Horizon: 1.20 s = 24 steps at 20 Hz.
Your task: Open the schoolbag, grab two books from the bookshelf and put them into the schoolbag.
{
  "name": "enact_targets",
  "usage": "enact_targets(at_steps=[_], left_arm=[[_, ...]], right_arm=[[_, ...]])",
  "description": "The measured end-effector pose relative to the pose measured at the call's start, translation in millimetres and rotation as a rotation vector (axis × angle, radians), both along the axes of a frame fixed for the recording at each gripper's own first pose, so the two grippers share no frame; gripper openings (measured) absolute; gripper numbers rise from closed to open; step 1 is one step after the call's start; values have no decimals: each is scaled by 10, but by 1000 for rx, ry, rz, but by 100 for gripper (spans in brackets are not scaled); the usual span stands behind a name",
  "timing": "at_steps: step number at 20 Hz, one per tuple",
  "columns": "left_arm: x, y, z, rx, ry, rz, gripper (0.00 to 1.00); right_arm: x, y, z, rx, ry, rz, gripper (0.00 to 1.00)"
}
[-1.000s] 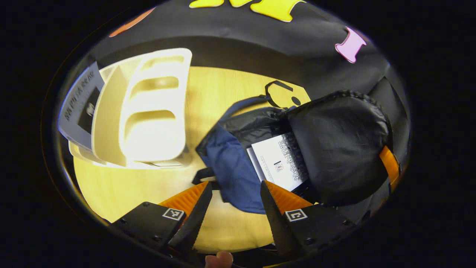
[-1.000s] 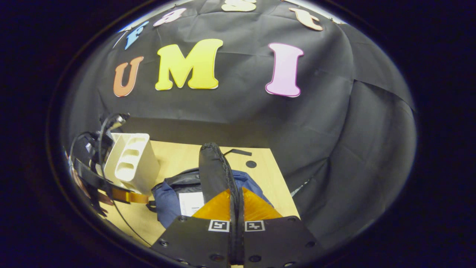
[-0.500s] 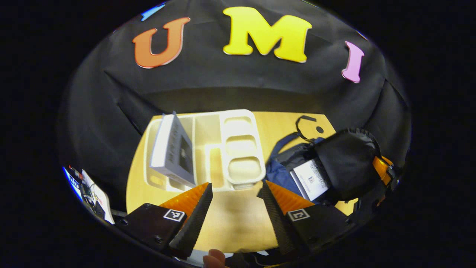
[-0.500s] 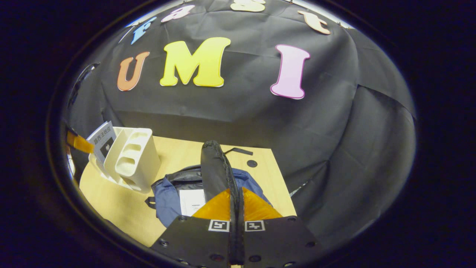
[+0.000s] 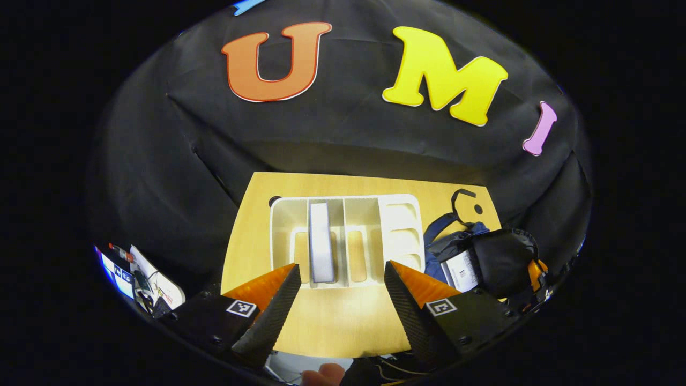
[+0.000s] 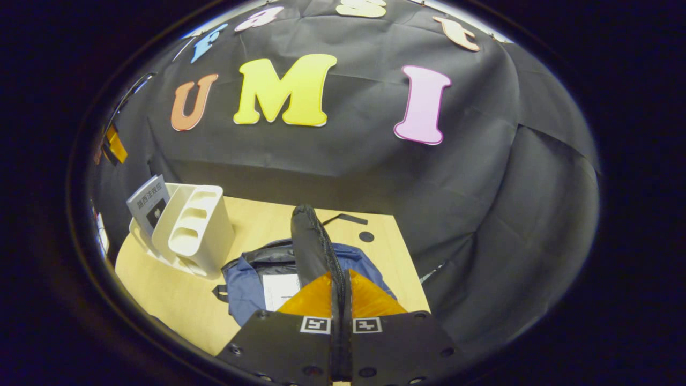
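Cream plastic makes up the bookshelf (image 5: 343, 244), a slotted rack standing on the wooden counter (image 5: 332, 321), and one pale book (image 5: 321, 241) stands upright in a slot left of its middle. The left gripper (image 5: 340, 303) faces it squarely from the near side, fingers spread wide and holding nothing, with the book's spine lying just left of the midline of the gap. One book (image 6: 281, 289) already lies in the open schoolbag (image 6: 252, 284), so the step in hand looks like the fetch of the second. The next move calls for going forward and slightly left so the fingers pass either side of the spine, closing on it, then lifting straight up until it is free of the rack's dividers before swinging right. The right gripper (image 6: 340, 300) is clamped on the bag's black flap (image 6: 311, 241), both fingers pressed against it, holding it upright so the mouth stays open. The bag lies just to the right of the rack, near it on the counter. Those dividers on each side of the book leave narrow room for the fingers, and the rack's tall end wall stands between the book and the bag. A strap loop (image 5: 461, 198) lies on the counter beyond the bag, clear of the path.
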<state>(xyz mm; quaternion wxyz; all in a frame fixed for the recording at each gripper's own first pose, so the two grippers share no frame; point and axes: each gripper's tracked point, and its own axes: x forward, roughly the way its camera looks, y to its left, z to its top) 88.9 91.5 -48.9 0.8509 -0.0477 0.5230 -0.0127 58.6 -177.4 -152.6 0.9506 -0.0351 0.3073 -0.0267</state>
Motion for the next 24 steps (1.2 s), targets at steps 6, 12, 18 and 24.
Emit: enact_targets(at_steps=[6,12,18,24], left_arm=[[178,14,-485,-82,185,6,99],[269,51,-934,-77,352,-11,99],[394,21,-1345,-62,446,-6,99],[316,50,-1760,-20,533,-22,98]], right_arm=[[-34,-88,-10,6,8,-32,0],[-47,-121,-29,-4,11,-51,0],[-46,-136,-35,-4,7,-75,0],[-59,-114,-65,-22,8,-77,0]])
